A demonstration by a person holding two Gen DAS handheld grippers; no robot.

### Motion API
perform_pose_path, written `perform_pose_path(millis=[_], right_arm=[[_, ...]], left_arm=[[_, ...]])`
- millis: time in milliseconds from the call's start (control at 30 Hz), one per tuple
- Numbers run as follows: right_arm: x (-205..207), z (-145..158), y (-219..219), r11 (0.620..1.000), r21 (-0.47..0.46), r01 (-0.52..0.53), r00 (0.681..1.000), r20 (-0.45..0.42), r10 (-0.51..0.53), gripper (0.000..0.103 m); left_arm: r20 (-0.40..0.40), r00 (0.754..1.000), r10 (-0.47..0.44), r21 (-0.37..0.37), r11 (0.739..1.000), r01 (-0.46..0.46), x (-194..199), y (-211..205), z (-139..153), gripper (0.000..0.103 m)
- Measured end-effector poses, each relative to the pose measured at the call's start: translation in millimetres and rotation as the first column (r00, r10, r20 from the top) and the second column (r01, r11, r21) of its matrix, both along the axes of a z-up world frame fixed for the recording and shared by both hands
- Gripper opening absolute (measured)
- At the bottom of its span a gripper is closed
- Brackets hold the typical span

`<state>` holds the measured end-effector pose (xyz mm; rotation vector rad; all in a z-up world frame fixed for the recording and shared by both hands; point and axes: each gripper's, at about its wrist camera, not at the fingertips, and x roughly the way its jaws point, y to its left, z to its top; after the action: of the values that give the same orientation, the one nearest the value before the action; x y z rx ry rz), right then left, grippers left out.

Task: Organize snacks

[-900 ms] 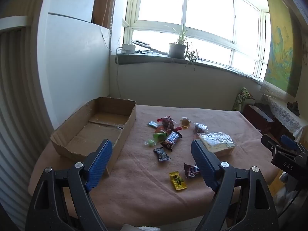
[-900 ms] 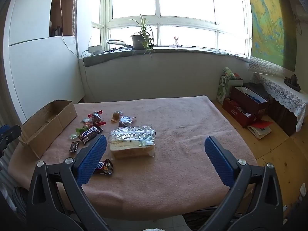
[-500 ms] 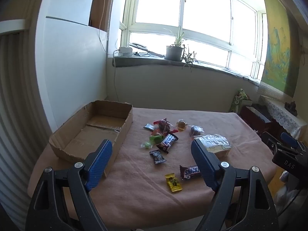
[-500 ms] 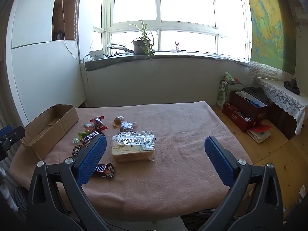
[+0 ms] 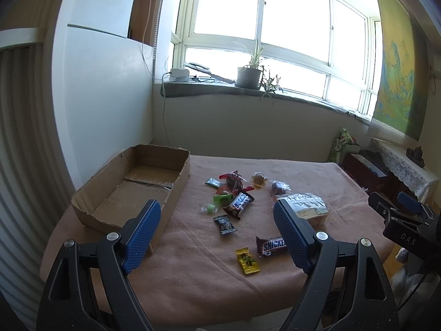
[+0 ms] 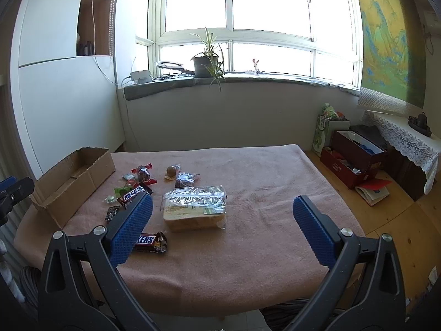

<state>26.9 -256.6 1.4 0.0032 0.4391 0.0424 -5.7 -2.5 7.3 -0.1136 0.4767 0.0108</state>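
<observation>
Several snacks lie on a pink-covered table [image 5: 193, 270]: a Snickers bar [image 5: 271, 246] [image 6: 146, 240], a yellow candy packet [image 5: 247, 261], a small dark packet [image 5: 225, 224], a dark chocolate bar [image 5: 239, 202] [image 6: 133, 193], green and red wrapped sweets, and a clear bag of bread [image 5: 306, 205] [image 6: 195, 207]. An empty cardboard box [image 5: 132, 187] [image 6: 74, 179] stands at the table's left. My left gripper [image 5: 215, 234] is open and empty above the near edge. My right gripper [image 6: 223, 226] is open and empty, in front of the bread bag.
A white cabinet [image 5: 104, 104] stands left of the table. A windowsill with a potted plant [image 6: 205, 63] runs behind it. Boxes and books [image 6: 355, 160] sit on the wooden floor at the right. The right gripper also shows in the left wrist view [image 5: 405, 220].
Both grippers have drawn back and risen a little from the table, so the snacks look farther away. Both stay open. Nothing on the table has moved.
</observation>
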Motion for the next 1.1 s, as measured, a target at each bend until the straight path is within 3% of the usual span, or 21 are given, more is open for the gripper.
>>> perform_pose_path(millis=[1100], right_arm=[[4.4, -9.8, 5.5, 1.0, -0.01, -0.009, 1.0, -0.013, 0.009, 0.103]], left_arm=[[-0.004, 1.0, -0.02, -0.026, 0.999, 0.02, -0.1, -1.8, 0.4, 0.084]])
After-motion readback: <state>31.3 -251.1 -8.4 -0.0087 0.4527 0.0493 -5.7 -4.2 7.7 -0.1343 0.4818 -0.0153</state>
